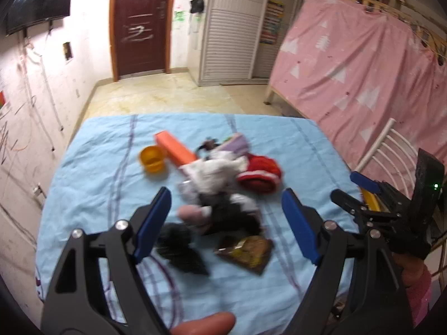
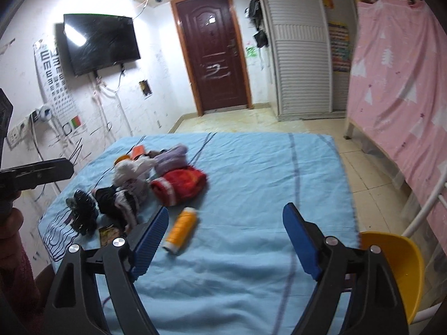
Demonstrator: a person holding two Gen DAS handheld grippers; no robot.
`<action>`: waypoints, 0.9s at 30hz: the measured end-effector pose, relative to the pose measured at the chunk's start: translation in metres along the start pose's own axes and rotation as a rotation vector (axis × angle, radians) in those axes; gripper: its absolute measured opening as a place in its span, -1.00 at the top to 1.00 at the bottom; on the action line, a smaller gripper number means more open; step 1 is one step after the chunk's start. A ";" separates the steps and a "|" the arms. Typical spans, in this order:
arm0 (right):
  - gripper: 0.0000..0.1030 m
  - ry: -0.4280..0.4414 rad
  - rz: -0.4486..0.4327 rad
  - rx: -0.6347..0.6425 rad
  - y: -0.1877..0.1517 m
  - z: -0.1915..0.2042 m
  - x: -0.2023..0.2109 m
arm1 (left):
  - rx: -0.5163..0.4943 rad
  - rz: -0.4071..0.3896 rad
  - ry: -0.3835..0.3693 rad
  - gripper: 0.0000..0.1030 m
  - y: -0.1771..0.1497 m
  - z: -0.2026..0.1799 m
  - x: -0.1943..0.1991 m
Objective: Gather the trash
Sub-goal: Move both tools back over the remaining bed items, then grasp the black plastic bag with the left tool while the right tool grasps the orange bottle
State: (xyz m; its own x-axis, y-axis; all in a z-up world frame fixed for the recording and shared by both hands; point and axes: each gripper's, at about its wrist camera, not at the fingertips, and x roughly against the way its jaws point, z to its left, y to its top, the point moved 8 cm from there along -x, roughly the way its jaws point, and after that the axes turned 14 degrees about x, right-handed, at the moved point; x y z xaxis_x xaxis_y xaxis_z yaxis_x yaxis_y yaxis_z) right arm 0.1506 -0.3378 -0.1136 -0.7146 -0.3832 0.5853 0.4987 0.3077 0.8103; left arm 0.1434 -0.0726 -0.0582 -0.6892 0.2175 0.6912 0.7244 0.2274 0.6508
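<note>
Left wrist view: left gripper (image 1: 226, 215) above the near end of the heap, jaws spread wide, holding nothing.
Right wrist view: right gripper (image 2: 225, 240) low over bare sheet, jaws wide apart, empty; orange bottle (image 2: 180, 230) lying just beside the left jaw, not touching as far as visible.
Surface: blue sheet (image 1: 293, 145), soft, wrinkled cotton with thin dark stripes; bed or worktop beneath, cannot tell.
Trash, near: flat snack wrapper (image 1: 245, 254), glossy brown-gold film, crinkled, at the heap's front edge, ahead of the left gripper.
Trash, far: orange box (image 1: 174, 148), long, stiff, rectangular; orange cup (image 1: 152, 159), round, translucent plastic, open side up, just beside the box.
Clothes heap: red knit piece (image 1: 261, 174) with white bands, white cloth, black and pink soft items, all limp and tangled; blurred, so no finer detail.
Bin: yellow container (image 2: 402, 268), smooth hard plastic, curved rim, at the right edge of the sheet.
Progress: seemingly early; inside of the container hidden, nothing gripped.
Left to do: wrapper, bottle, box, cup all uncollected.
</note>
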 end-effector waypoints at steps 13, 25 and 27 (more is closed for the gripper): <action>-0.50 0.005 0.102 0.111 0.000 0.047 -0.031 | 0.029 0.079 -0.003 -0.49 -0.023 0.045 -0.019; 0.08 0.016 0.181 0.168 -0.006 0.058 -0.049 | 0.020 0.170 -0.004 0.36 -0.043 0.053 -0.050; 0.08 0.021 0.185 0.161 -0.006 0.057 -0.050 | 0.020 0.170 -0.002 0.44 -0.044 0.053 -0.052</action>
State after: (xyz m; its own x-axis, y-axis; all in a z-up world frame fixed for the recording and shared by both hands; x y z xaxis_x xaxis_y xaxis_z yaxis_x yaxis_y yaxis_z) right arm 0.1554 -0.2708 -0.1500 -0.6069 -0.3247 0.7254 0.5342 0.5090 0.6749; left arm 0.1462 -0.0431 -0.1393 -0.5570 0.2566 0.7899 0.8300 0.2064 0.5182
